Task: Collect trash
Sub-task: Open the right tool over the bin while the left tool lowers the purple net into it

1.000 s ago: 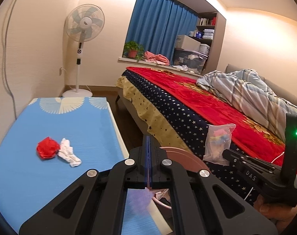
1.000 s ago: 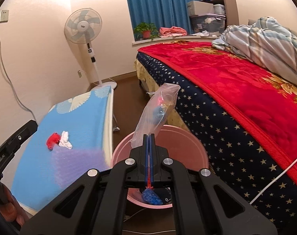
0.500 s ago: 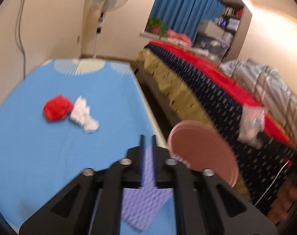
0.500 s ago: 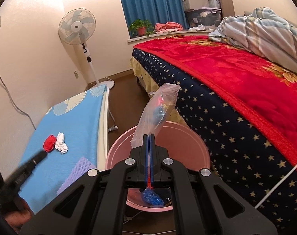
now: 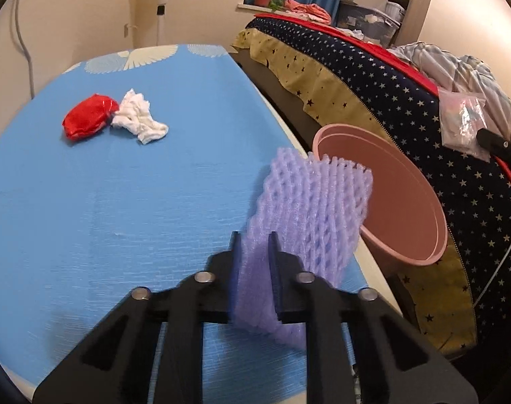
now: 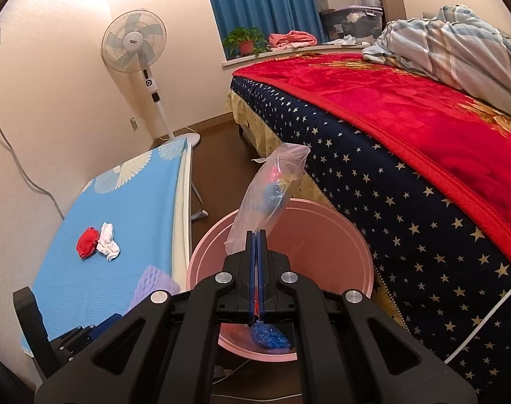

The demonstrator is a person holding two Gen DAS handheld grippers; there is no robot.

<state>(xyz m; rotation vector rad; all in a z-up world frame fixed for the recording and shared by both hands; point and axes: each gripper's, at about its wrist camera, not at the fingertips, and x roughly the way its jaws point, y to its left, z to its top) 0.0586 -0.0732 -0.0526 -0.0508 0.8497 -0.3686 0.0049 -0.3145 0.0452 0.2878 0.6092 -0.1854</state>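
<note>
A purple foam net [image 5: 309, 208] stands on the blue tabletop [image 5: 120, 195], and my left gripper [image 5: 253, 252] is closing on its near end. My right gripper [image 6: 256, 245], clamped tight, holds a clear plastic bag [image 6: 272, 188] above the pink bin [image 6: 339, 235]. Red wrapper [image 5: 87, 120] and white tissue [image 5: 139, 121] lie farther back.

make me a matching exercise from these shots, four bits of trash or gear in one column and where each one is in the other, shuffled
Things:
1. purple foam net
2. clear plastic bag
3. red wrapper
4. pink bin

Places:
A. lying on the blue table beside a white tissue
B. on the floor between the blue table and the bed
C. pinched in the right claw, above the bin
D. between the fingers of the left claw, at the table's edge

Pairs: 1-D, 2-C, 3-A, 4-B
</note>
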